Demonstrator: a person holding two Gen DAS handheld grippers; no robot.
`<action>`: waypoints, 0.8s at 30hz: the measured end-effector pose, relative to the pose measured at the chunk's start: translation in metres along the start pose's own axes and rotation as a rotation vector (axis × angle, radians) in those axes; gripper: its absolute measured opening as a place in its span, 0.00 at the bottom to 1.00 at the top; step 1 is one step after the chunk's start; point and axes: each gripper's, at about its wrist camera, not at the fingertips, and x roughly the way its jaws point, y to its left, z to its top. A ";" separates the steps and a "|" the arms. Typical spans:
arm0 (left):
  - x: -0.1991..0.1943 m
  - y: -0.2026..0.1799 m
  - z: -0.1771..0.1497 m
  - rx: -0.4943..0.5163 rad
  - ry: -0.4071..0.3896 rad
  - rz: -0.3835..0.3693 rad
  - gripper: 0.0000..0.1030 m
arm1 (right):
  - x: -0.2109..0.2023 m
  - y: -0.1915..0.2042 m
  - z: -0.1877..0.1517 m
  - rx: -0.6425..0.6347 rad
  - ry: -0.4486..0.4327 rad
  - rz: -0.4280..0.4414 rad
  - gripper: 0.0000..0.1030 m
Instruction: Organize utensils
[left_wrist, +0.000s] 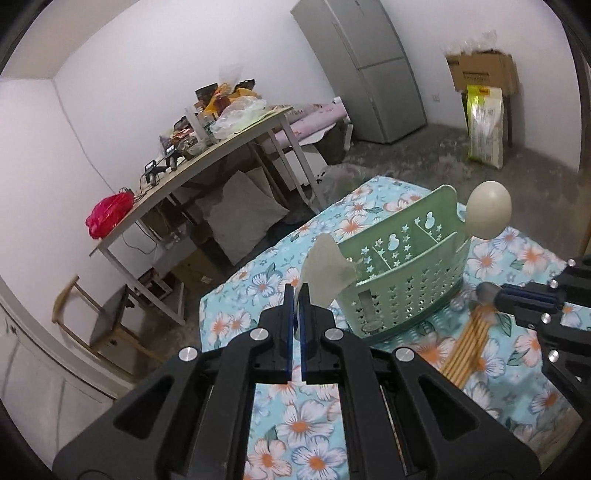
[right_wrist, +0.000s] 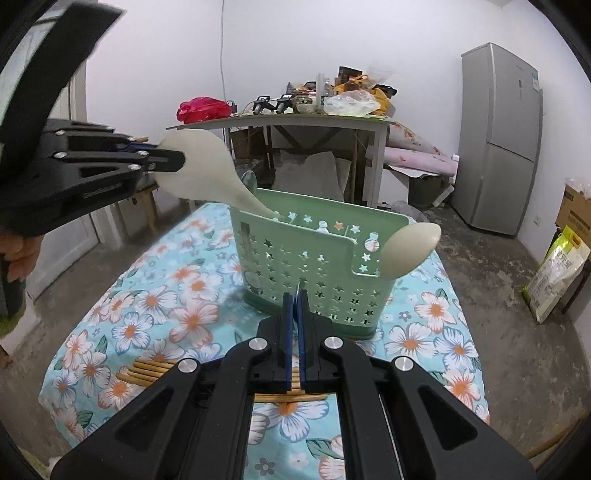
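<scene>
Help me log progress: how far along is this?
Done: a cream spoon stands at the right end of the green caddy. In hand: left tongs hold a white rice paddle, handle down in it; right tongs are shut on something thin. Left: chopsticks lie on the tablecloth.

Two black two-finger grippers, the left gripper (left_wrist: 295, 291) and the right gripper (right_wrist: 294, 299). One pale green perforated plastic utensil caddy (right_wrist: 314, 273) with star-shaped holes. Two cream plastic spoons: a broad flat rice paddle (right_wrist: 207, 170) and a rounded ladle-like spoon (right_wrist: 410, 251). One bundle of light bamboo chopsticks (right_wrist: 147, 373), too overlapped to count singly. One turquoise floral tablecloth (right_wrist: 155, 317). One grey refrigerator (right_wrist: 498, 140). One red plastic bag (right_wrist: 201, 108)
</scene>
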 end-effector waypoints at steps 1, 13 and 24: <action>0.003 0.000 0.004 0.001 0.006 0.001 0.05 | 0.000 -0.001 0.000 0.003 -0.001 0.000 0.03; 0.015 0.032 0.022 -0.323 -0.145 -0.107 0.41 | -0.002 -0.010 -0.001 0.028 -0.006 -0.006 0.03; 0.001 0.044 0.012 -0.415 -0.255 -0.076 0.54 | -0.003 -0.013 0.001 0.040 -0.014 -0.012 0.03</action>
